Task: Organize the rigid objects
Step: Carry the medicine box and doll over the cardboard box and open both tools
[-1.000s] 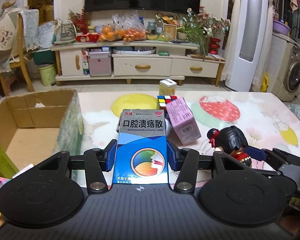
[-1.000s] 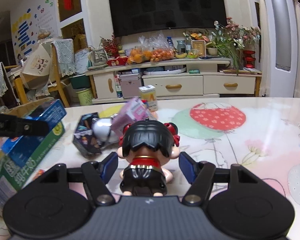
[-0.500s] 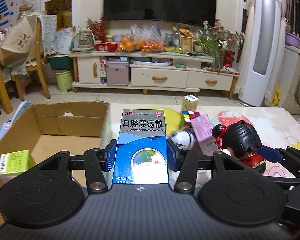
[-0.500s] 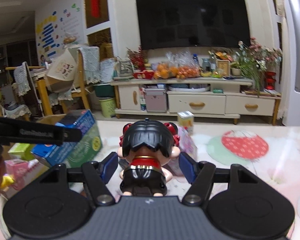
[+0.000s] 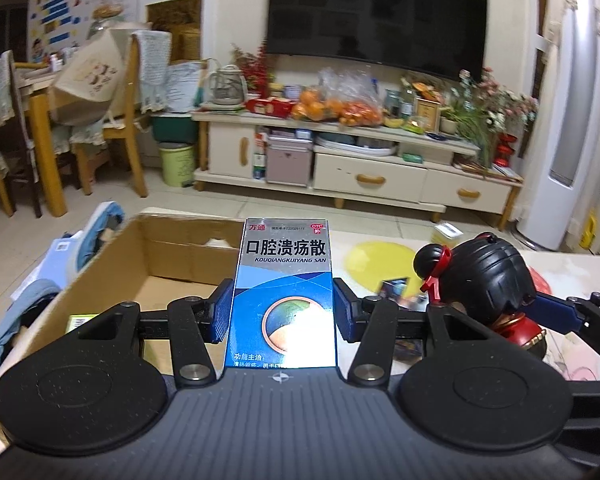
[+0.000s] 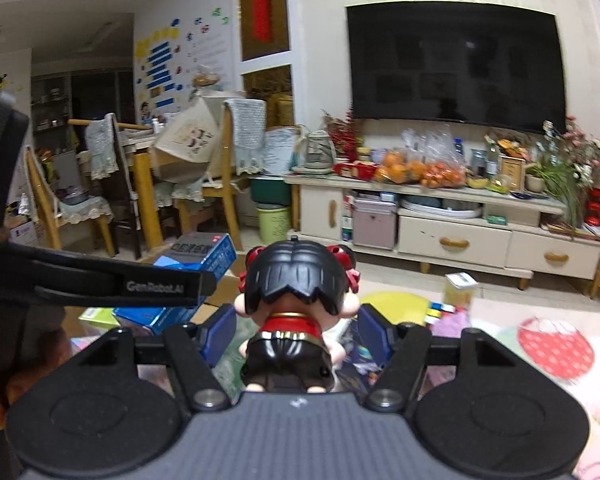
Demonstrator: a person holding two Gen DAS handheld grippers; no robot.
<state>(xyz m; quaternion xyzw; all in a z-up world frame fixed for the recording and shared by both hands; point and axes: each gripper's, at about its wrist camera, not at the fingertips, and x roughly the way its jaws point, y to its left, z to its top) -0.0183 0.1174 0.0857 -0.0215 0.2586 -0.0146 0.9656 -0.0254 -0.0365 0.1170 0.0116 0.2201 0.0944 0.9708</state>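
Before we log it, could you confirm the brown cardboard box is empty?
No, a small green carton lies inside the cardboard box.

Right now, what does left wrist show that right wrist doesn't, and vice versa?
Left wrist only: the cardboard box interior with its bare floor, and the front label of the blue medicine box clamped in the left tongs.
Right wrist only: the doll's back between the right tongs, and the cube puzzle on the table.
Both: medicine box, doll, TV, yellow carton.
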